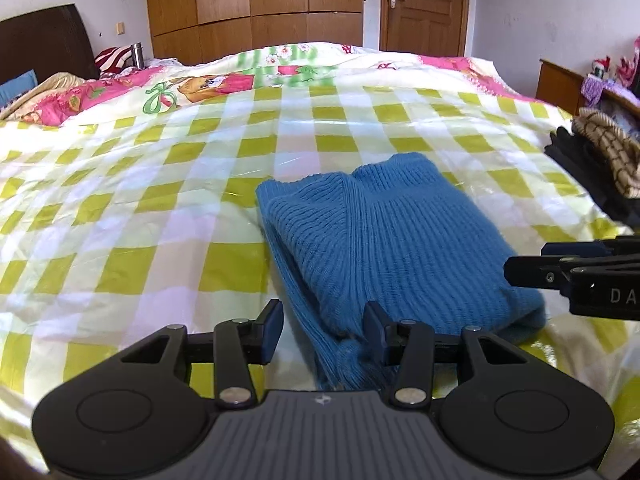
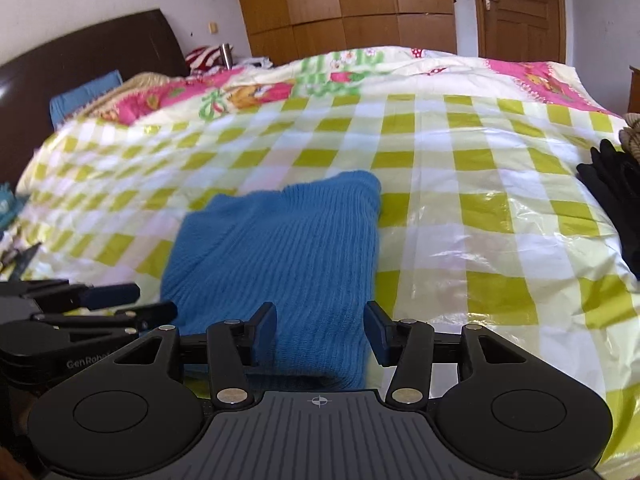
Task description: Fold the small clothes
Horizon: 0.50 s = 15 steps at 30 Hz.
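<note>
A bedroom with white walls, a wooden wardrobe [image 1: 256, 4] and a wooden door [image 1: 424, 4] at the back holds a wide bed spread with a shiny cover [image 1: 140, 208] in yellow-green and white checks, its far edge printed in pink with cartoon figures. At the far left a dark headboard [image 1: 44, 44] rises above a blue pillow [image 2: 86, 94], with a red-and-white striped cloth [image 1: 114, 60] and a metal flask [image 1: 138, 55] beside it. Near the middle of the cover lies a blue ribbed knit sweater [image 1: 380, 240], folded into a compact block. In the left wrist view the left gripper [image 1: 324, 330] hovers at the sweater's near edge with its jaws parted; a hanging fold of the knit sits between the fingers, but the pads do not press on it. In the right wrist view the right gripper [image 2: 320, 332] also stands apart-jawed over the sweater's near edge, the fabric lying below and between the fingers without being pinched. At the far right edge of the bed a heap of dark clothes [image 1: 588, 168] lies under a tan checked garment [image 1: 608, 148].
</note>
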### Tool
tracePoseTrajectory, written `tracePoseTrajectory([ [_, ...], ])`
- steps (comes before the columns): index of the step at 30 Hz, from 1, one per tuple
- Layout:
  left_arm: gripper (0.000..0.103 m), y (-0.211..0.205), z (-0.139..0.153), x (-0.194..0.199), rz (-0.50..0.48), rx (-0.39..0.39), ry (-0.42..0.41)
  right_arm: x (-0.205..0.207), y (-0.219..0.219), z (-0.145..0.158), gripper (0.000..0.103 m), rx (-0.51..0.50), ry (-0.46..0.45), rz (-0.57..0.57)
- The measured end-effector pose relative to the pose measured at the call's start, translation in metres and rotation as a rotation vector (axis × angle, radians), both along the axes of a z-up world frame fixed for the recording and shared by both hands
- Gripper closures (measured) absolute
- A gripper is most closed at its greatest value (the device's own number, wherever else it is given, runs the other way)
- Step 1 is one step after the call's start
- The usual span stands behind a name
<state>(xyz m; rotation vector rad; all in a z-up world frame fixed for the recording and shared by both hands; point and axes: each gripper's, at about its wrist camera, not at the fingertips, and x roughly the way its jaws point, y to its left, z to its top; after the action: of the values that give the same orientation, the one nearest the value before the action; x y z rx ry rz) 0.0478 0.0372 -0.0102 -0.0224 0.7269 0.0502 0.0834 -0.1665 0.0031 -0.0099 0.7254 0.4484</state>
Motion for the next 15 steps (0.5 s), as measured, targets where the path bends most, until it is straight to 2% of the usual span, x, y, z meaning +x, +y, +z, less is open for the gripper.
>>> tracePoseTrajectory([
  [5,0.044,-0.003,0.004,-0.010,0.008,-0.030,0.021,-0.006,-0.002,-0.001,0.055,-0.009,0.013,-0.018],
  [15,0.042,-0.025,-0.003,-0.013,-0.025,-0.027,0.080,-0.026,-0.013,-0.010,0.053,0.001,0.063,-0.063],
])
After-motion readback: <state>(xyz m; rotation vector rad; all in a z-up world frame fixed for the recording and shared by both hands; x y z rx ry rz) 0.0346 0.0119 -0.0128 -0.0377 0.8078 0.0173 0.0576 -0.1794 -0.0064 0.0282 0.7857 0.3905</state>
